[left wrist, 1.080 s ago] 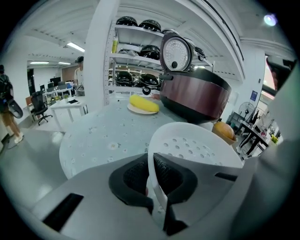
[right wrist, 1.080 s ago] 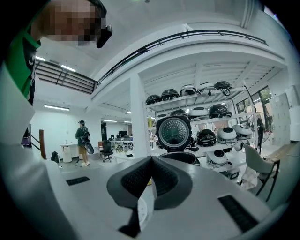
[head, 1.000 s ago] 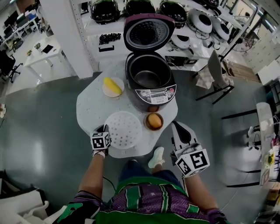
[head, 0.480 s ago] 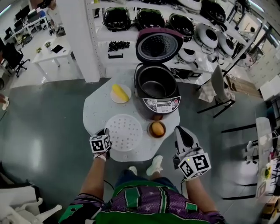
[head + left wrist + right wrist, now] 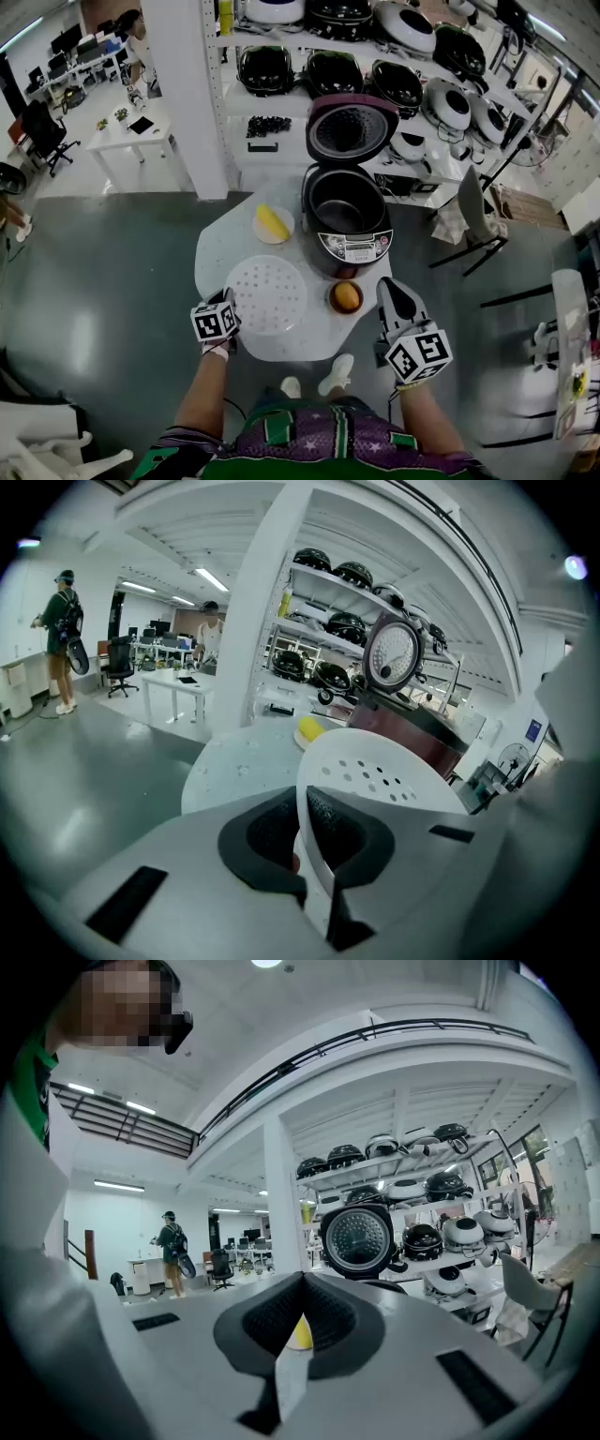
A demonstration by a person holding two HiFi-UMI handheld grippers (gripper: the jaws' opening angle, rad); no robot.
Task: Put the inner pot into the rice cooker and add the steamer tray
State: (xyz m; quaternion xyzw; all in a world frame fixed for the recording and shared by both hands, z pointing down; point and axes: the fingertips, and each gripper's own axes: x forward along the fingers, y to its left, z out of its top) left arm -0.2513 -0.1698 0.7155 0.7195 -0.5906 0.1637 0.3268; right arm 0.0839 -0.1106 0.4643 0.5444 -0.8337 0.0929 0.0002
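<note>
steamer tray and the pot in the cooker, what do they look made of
The steamer tray looks like thin white plastic with a matte finish: even colour, a slim rim, neat round holes. The pot is probably metal with a dark non-stick coating: dark grey inside, with a soft sheen on the bottom, though the look leaves that open.

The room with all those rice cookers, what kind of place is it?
Probably a workshop or test lab, not a home kitchen: shelves packed with rice cookers, white office desks with a swivel chair, and a bare grey floor.

Steamer tray (image 5: 267, 295) left of bowl (image 5: 332, 297)
</note>
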